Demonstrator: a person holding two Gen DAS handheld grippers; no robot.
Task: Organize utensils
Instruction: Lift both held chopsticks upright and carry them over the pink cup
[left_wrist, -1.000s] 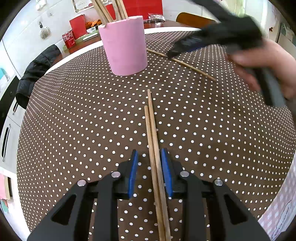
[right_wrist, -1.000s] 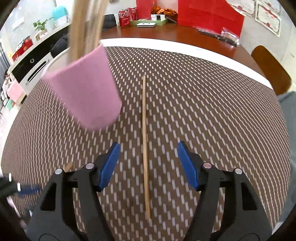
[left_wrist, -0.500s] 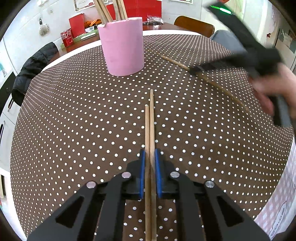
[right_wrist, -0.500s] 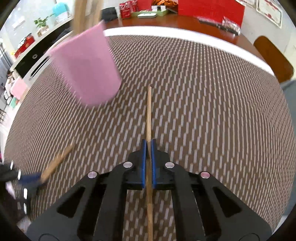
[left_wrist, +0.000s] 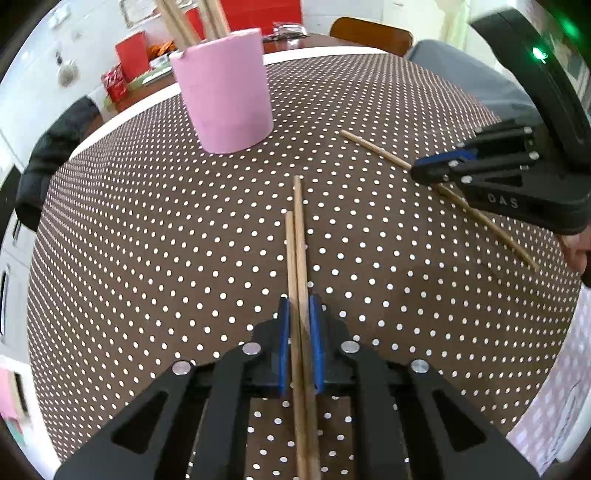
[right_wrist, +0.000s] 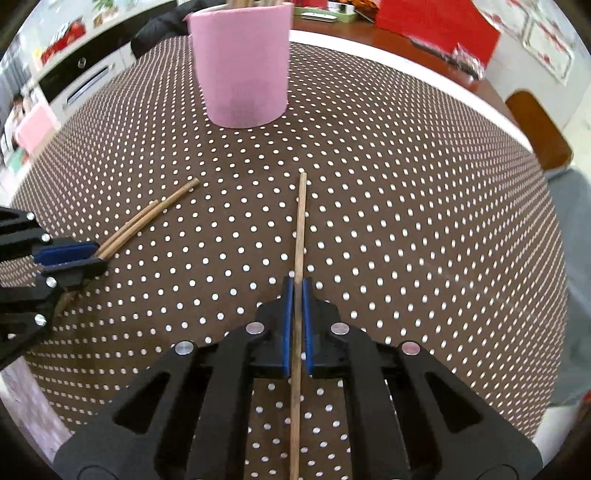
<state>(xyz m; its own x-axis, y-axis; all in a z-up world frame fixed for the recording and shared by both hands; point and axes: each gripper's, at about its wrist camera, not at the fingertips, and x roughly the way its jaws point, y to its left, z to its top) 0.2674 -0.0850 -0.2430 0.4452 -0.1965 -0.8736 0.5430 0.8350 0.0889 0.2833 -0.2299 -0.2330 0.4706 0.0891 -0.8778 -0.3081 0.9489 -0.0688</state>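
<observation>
The left gripper (left_wrist: 298, 314) is closed on a pair of wooden chopsticks (left_wrist: 297, 243); the right gripper (right_wrist: 297, 295) is closed on a single chopstick (right_wrist: 301, 229). Their lower ends are cut off by the picture edges. Both point over a round tabletop (right_wrist: 406, 221) covered with a brown cloth with white dots. Farther on the tabletop stands a pink holder (right_wrist: 242, 62) with more chopsticks inside; their tops are cut off. Behind it are a wooden chair (left_wrist: 369, 33), a dark jacket (left_wrist: 51, 158) and red boxes (right_wrist: 436, 22), all blurred.
</observation>
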